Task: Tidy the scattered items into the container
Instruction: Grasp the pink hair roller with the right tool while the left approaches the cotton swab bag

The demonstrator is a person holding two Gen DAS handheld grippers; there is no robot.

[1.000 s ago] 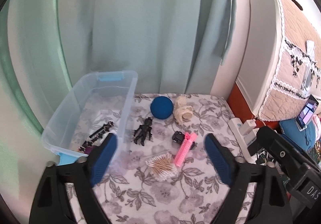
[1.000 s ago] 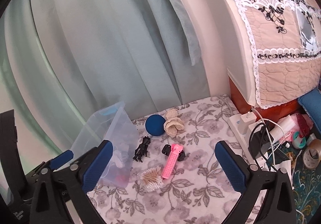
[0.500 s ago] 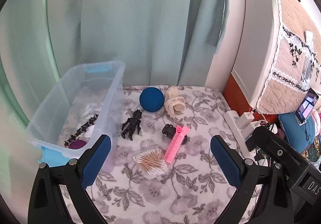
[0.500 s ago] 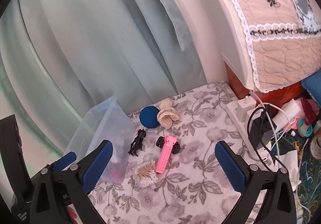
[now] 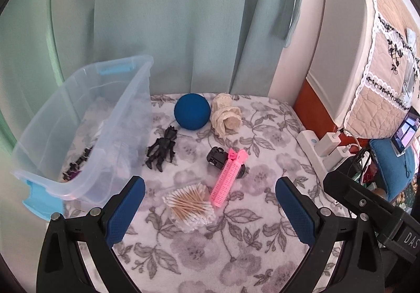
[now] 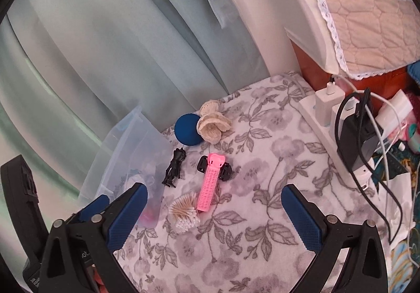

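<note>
A clear plastic bin (image 5: 126, 99) (image 6: 136, 135) with blue latches stands at the left on the floral cloth; small dark items lie inside. On the cloth lie a blue ball (image 5: 192, 111) (image 6: 187, 133), a cream lace scrunchie (image 5: 226, 118) (image 6: 212, 125), a black claw clip (image 5: 160, 150) (image 6: 174, 168), a pink hair roller (image 5: 229, 177) (image 6: 210, 182) across a small black clip (image 5: 215, 157), and a packet of cotton swabs (image 5: 190, 202) (image 6: 185, 210). My left gripper (image 5: 208, 210) is open and empty above the swabs. My right gripper (image 6: 214, 215) is open and empty, just right of the swabs.
A white power strip (image 5: 319, 151) (image 6: 330, 120) with chargers and cables lies along the cloth's right edge. A green curtain (image 5: 170, 17) hangs behind. A quilted cover (image 6: 367, 17) and clutter stand at the right.
Both grippers have moved forward and lower toward the items, which look larger. The left view has swung right, away from the bin. Both stay open.
</note>
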